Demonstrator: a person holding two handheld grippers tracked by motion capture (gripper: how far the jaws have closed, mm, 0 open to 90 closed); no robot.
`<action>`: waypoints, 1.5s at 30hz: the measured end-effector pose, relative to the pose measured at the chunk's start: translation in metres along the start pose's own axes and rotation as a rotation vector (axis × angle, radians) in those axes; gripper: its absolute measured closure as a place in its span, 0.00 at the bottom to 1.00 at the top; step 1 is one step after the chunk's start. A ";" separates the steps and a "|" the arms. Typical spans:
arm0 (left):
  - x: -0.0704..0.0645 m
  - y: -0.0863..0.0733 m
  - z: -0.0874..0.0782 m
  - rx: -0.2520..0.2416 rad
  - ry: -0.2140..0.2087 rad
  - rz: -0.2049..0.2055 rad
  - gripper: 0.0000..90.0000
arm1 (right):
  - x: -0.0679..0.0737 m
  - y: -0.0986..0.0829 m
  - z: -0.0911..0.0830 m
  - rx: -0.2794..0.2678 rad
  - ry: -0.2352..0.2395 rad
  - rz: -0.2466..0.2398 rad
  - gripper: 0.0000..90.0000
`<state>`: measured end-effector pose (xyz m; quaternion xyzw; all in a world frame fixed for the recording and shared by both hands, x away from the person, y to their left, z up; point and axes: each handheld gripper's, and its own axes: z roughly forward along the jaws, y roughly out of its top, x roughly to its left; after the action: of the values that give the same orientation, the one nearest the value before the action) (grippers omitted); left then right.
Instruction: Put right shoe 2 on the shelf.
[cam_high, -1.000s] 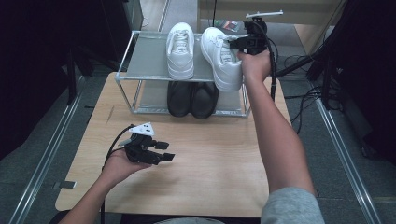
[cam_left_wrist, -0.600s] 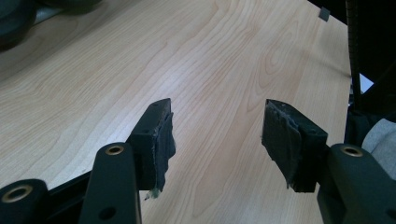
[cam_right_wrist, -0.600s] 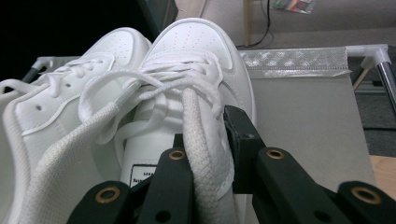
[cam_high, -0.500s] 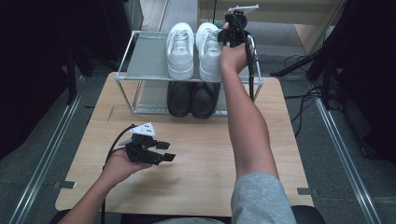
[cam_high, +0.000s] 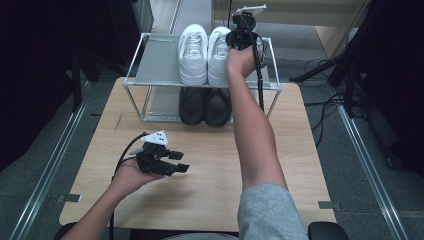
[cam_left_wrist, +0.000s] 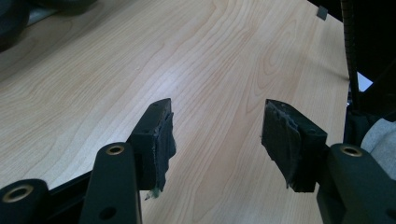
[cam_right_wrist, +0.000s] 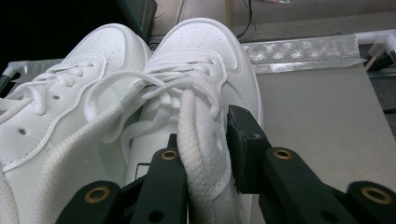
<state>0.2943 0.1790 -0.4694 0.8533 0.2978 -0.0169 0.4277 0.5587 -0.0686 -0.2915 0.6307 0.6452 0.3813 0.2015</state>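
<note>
Right gripper (cam_right_wrist: 205, 154) clamped on white sneaker (cam_right_wrist: 205, 93)

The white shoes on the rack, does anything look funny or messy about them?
The white shoes sit neatly side by side on the rack. One thing is odd: a loose lace on the right one lies untied, pinched in the right gripper.

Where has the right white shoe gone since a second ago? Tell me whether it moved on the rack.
Yes. The right white shoe, clamped by the right hand-held gripper, slid left along the rack and now sits straight beside the left white shoe.
</note>
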 end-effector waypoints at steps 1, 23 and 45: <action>0.000 0.000 0.000 0.000 -0.001 -0.001 0.49 | -0.001 0.000 0.000 0.001 0.008 -0.007 0.83; -0.001 0.004 0.004 0.008 -0.006 0.010 0.49 | -0.007 -0.005 -0.027 0.003 0.115 -0.099 0.70; 0.005 0.016 0.015 0.029 -0.044 0.019 0.48 | -0.040 -0.029 -0.086 -0.005 0.278 -0.148 0.67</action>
<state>0.3100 0.1627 -0.4691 0.8617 0.2796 -0.0361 0.4218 0.4808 -0.1253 -0.2681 0.5220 0.7105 0.4508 0.1392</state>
